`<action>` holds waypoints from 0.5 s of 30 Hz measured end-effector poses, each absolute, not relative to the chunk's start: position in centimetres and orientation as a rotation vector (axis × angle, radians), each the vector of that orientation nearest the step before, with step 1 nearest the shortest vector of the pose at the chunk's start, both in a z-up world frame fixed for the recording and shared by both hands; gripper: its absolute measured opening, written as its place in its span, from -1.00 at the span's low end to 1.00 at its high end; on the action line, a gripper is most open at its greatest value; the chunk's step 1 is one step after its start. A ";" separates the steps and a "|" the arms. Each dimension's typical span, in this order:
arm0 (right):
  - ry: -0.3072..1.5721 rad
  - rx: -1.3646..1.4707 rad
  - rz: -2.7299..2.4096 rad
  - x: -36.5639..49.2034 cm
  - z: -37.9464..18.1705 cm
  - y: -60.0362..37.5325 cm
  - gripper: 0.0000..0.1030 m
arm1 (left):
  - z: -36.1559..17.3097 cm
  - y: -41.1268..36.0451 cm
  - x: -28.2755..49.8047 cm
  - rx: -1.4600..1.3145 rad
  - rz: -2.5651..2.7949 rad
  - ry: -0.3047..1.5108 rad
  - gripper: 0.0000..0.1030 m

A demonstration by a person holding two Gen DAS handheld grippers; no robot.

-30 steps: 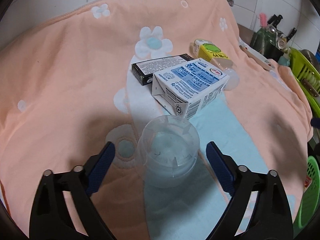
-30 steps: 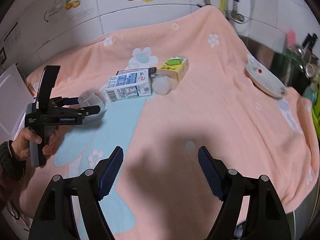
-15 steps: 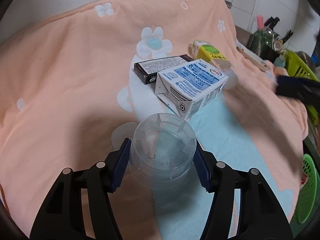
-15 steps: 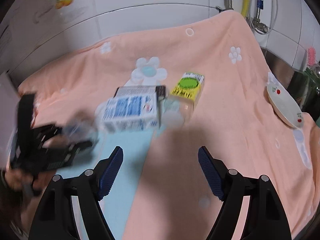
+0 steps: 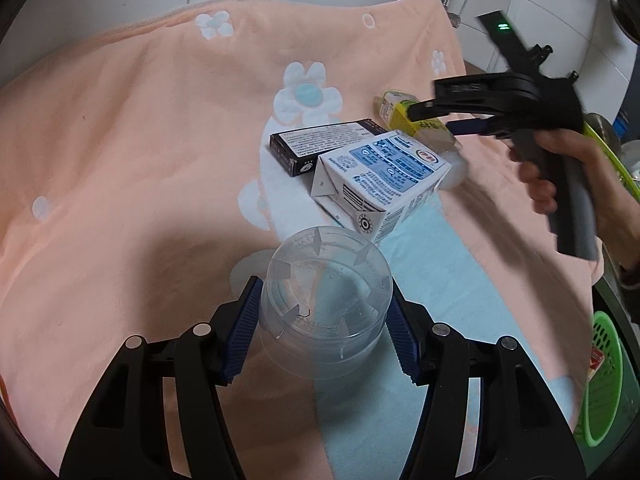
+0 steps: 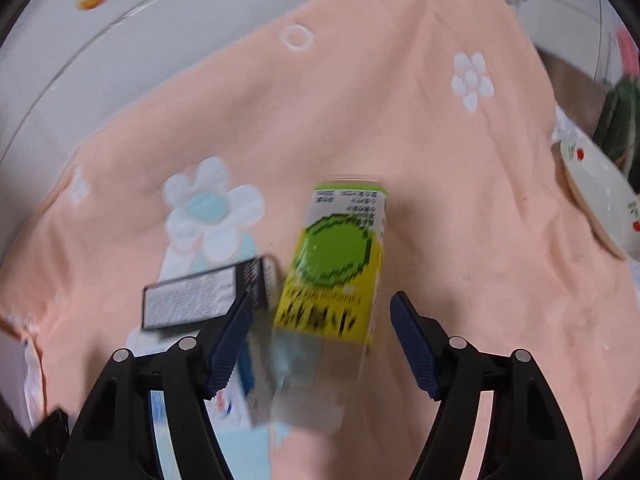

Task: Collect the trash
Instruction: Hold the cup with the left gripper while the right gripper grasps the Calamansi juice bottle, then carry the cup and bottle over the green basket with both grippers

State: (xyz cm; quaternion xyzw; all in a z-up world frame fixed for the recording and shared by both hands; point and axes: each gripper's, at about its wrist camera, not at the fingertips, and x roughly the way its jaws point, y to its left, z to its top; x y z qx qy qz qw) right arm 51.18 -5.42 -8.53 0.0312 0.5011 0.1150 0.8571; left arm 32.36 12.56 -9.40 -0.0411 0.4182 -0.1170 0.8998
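Peach flowered towel (image 5: 120,128); black box (image 5: 316,146), milk carton (image 5: 384,184), yellow-green bottle (image 6: 336,264) on it

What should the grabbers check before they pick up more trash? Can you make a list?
1. Left gripper squeezing the clear cup: ok.
2. Cup lifted off the towel: cannot tell.
3. Yellow-green bottle between the right gripper fingers: ok.
4. Right pads touching the bottle: not ok, its jaws have been closing but gaps remain.
5. Milk carton and black box out of the right gripper's way: not ok, both crowd its left finger.
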 end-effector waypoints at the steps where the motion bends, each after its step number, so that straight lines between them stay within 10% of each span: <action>1: 1.067 0.075 0.227 51.8 -9.0 -5.5 0.27 | -9.4 12.5 32.3 -0.086 -0.247 0.866 0.15; 15: 1.147 0.053 0.182 52.9 -11.1 -4.8 0.09 | -9.2 12.4 31.6 -0.097 -0.257 0.858 0.15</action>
